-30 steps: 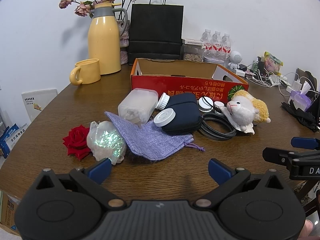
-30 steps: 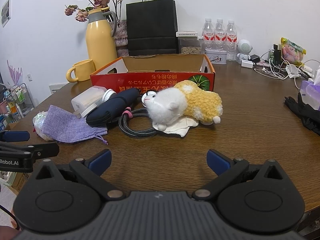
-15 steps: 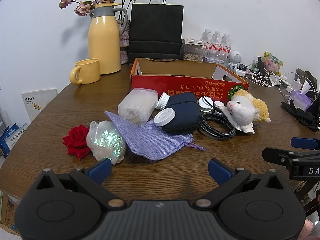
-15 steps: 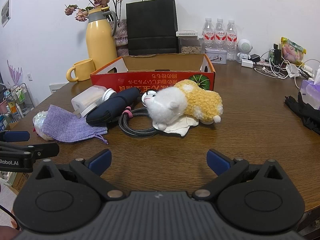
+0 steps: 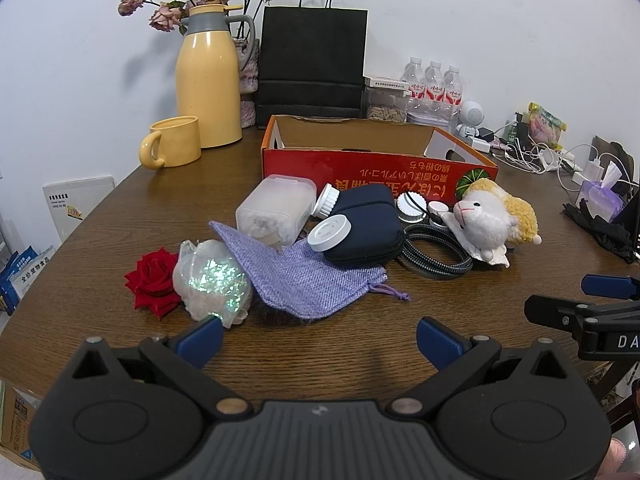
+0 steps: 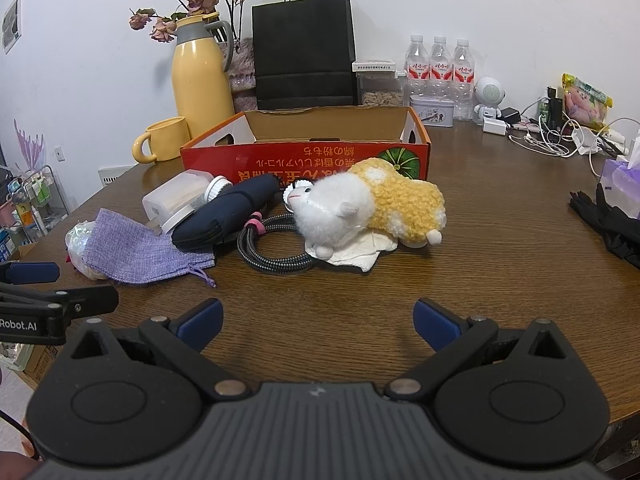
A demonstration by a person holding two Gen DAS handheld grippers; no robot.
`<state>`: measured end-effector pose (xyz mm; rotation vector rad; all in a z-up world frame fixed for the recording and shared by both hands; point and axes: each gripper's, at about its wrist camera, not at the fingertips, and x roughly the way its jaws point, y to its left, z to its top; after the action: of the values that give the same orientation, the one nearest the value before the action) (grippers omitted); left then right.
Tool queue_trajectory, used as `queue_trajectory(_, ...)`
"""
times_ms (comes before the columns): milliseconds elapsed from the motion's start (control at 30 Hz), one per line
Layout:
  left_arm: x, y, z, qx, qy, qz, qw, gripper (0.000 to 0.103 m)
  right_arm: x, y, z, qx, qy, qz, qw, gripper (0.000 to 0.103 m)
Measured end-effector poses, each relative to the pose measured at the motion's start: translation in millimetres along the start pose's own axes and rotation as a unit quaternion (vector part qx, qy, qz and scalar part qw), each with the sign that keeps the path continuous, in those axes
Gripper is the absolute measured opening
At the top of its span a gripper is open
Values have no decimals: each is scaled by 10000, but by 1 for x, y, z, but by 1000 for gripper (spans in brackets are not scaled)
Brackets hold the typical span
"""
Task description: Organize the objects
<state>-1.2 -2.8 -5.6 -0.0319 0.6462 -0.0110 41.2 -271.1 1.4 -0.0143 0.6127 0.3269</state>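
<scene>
The plush sheep lies just before the red cardboard box on a white napkin, long axis left-right, face leftward. It looks light and squashy; I'd pinch its midbody. Both left tongs and right tongs gape apart, empty, above the surface.

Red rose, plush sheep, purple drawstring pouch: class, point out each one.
red rose point(image 5: 154, 284), left wrist view, petals.
plush sheep point(image 6: 340, 208), right wrist view, white head.
purple drawstring pouch point(image 5: 304, 276), left wrist view, cloth middle.
</scene>
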Motion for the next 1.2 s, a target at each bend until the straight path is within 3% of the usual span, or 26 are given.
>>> queue_trajectory(700, 2, 13, 1, -40, -132, 147, 9998, 103, 9, 4, -2, -32, 89, 18, 10000, 103)
queue_trajectory(1200, 8, 71, 15, -525, -287, 511, 9969, 103, 35, 9, 8, -97, 210, 17, 9997, 103)
